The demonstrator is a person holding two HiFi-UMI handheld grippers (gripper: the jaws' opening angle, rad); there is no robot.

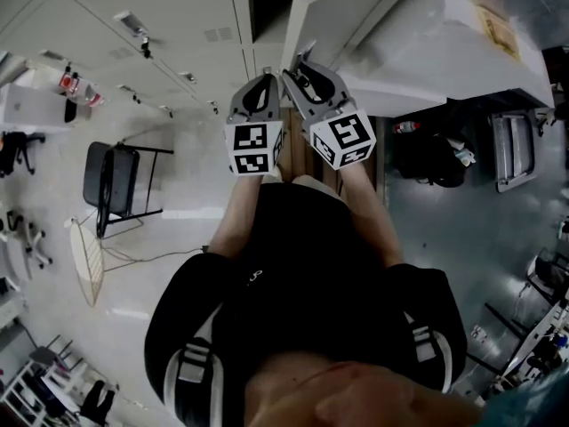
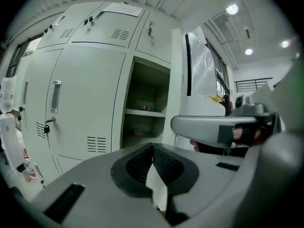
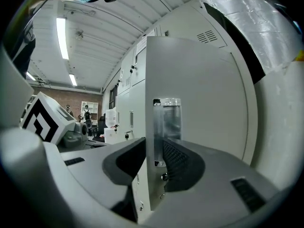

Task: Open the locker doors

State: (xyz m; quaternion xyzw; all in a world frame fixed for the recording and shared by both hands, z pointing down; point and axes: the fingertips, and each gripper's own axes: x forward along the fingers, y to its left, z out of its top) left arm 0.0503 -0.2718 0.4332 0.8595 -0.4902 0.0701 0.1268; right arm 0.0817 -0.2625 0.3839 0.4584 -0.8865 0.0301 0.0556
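Closest in, black tee (image 1: 293, 274) with bare forearms sticking straight out, elbows tucked, both hands side by side and almost touching. Each one carries a white cube with chunky black square markers, left cube (image 1: 253, 148) and right cube (image 1: 345, 139), sitting on smooth grey plastic bodies.

Left tongs (image 2: 153, 148): tips together, black ribbed pads meeting in a V. A small white scrap (image 2: 156, 189), papery looking, sits in the throat behind the tips; can't tell if it's actually pinched. They point roughly level at the lockers and touch nothing.

Right tongs (image 3: 154, 151): clamped on the free edge of the open door (image 3: 204, 99), one pad on each face. The door is flat pale painted sheet metal, thin and square-edged, seen nearly edge-on. The outer pad lies right by the handle (image 3: 167, 120), a tall shiny metal strip. These also point about level.

Past that, the lockers (image 2: 90, 84) are the same matte off-white steel with little louvred vents. One closed door has a vertical chrome pull and a small padlock (image 2: 46, 128) under it. Just beside it is an open bay with a shelf (image 2: 145, 112).

Further off to the left, a dark folding chair (image 1: 111, 176) on a glossy grey floor (image 1: 462, 229).
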